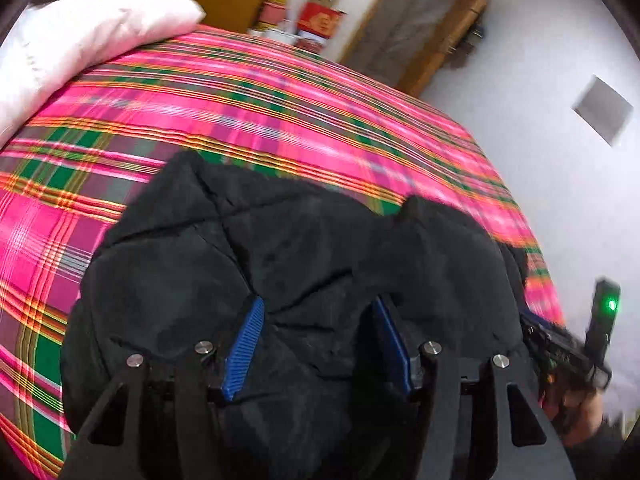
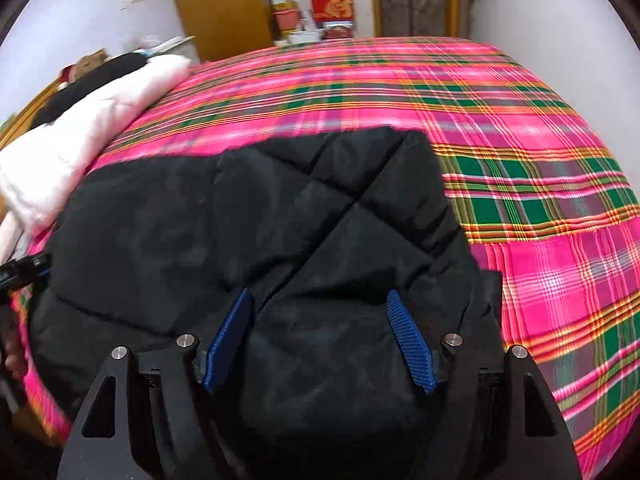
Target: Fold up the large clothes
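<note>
A black quilted jacket (image 1: 280,252) lies bunched on a bed with a pink, green and orange plaid cover (image 1: 240,112). My left gripper (image 1: 318,308) stands wide apart, blue pads either side of a thick fold of the jacket that fills the gap. The right gripper's body shows at the lower right of the left wrist view (image 1: 576,352). In the right wrist view the jacket (image 2: 260,220) lies folded on the plaid cover (image 2: 540,184). My right gripper (image 2: 320,300) is likewise spread around a thick bulge of jacket. The left gripper's body (image 2: 24,268) shows at the left edge.
A pale pink padded garment (image 1: 80,48) (image 2: 80,136) with a black item on it lies at the bed's far left. Beyond the bed stand wooden doors (image 2: 220,4), red boxes (image 2: 332,8) and a white wall (image 1: 540,80).
</note>
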{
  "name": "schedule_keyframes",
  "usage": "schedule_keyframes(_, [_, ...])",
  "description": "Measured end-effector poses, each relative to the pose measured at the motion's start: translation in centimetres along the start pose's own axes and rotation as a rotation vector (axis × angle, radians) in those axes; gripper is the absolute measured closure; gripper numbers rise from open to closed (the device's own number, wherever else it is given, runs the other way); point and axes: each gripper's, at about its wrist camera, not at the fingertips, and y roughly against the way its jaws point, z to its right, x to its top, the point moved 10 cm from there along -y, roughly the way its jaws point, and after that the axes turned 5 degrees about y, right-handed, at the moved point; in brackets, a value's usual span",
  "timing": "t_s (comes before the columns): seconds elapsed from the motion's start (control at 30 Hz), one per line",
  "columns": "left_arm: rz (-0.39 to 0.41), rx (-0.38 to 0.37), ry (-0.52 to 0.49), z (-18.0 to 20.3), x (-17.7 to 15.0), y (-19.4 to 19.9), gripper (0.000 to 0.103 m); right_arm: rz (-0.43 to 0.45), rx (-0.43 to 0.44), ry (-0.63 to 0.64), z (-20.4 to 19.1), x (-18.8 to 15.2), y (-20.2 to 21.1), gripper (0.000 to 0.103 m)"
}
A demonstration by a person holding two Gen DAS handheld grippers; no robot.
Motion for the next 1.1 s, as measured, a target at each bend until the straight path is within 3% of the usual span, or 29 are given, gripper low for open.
schedule_keyframes(0.07, [0.012,0.026,0.028,-0.2,0.3,-1.0,0.044,-0.001,-0.017,-0.009,0.6,0.4,-1.1,0.027])
schedule_keyframes(0.33, [0.090,0.164,-0.077,-1.1,1.5,-3.1,0.044,-0.017,-0.050,-0.093,2.9,0.4,-3.8,0.027])
schedule_keyframes(0.5, [0.083,0.180,-0.070,-1.7,1.7,-3.7,0.044,-0.047,-0.068,-0.091,2.9,0.4,-3.9,0.027])
schedule_keyframes(0.67, [0.106,0.129,-0.034,-1.5,3.0,-0.4,0.044,0.031,-0.039,-0.104,1.8,1.5,1.1,0.027])
schedule_keyframes(0.8, [0.153,0.147,0.012,-3.5,4.4,1.8,0.044,0.109,0.008,-0.061,-0.8,2.3,4.1,0.027])
schedule_keyframes(0.9, [0.110,0.156,0.017,-5.1,4.2,0.5,0.044,0.069,0.015,-0.010,-2.3,3.2,2.1,0.027])
schedule_keyframes(1.0, [0.071,0.194,0.011,-6.7,3.6,-1.5,0.044,-0.033,-0.027,0.014,-1.6,3.6,-2.6,0.032])
schedule_keyframes(1.1, [0.078,0.198,0.016,-7.4,3.7,-2.5,0.044,-0.071,-0.015,-0.053,0.3,3.2,-5.9,0.033])
